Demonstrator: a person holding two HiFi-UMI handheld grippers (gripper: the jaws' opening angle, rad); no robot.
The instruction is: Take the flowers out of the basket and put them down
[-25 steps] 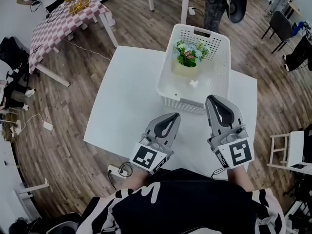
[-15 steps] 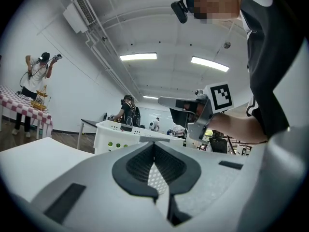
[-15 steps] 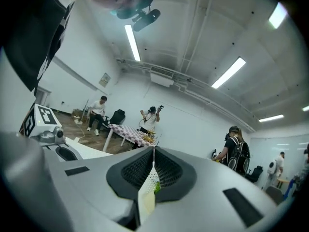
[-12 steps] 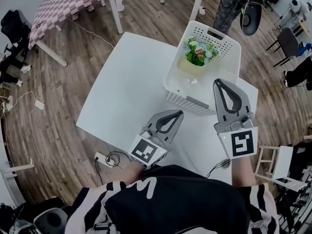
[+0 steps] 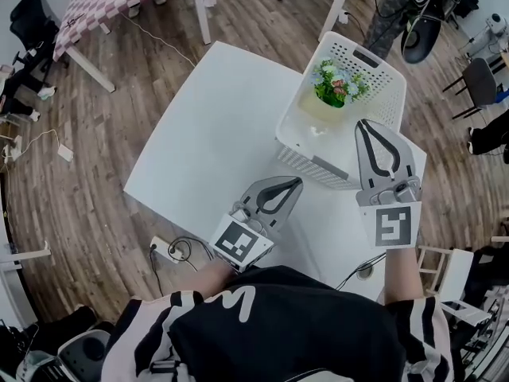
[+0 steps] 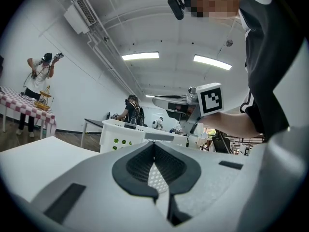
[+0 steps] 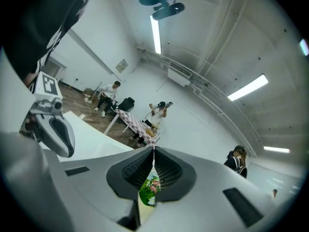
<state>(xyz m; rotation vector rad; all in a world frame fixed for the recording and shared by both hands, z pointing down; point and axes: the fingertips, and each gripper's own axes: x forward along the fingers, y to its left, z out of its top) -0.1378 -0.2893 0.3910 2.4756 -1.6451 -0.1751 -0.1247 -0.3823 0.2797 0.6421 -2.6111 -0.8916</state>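
A white table (image 5: 215, 134) fills the middle of the head view, standing on a wooden floor, and a white perforated basket (image 5: 312, 162) sits on its far right part. Over the last second the right gripper (image 5: 363, 123) has climbed and pushed forward. It was low in front of the basket's near wall, and it now hangs above that wall at the near right corner, pointing into the basket. This suggests the reach for the flowers has begun, though nothing has been grasped and the flowers have not moved. The left gripper (image 5: 297, 181) has barely shifted. It stays low over the near part of the table, short of the basket and well apart from the flowers, angled up and to the right. The person's forearms come in from the bottom edge, the right one stretched further out than the left. In the left gripper view the left gripper's jaws (image 6: 154, 144) meet at their tips with nothing between them, and the basket's wall (image 6: 120, 132) shows beyond. In the right gripper view the right gripper's jaws (image 7: 154, 151) are also pressed together at the tips and hold nothing, so they would have to part before any grasp. The flowers (image 7: 150, 186) show through the gap lower down, roughly in line with the tool. The flowers (image 5: 338, 84), a small green bunch with pale blooms, stand upright in a pale pot (image 5: 318, 108) inside the basket, towards its far end. A small white scrap (image 5: 316, 131) lies on the basket floor just in front of the pot.
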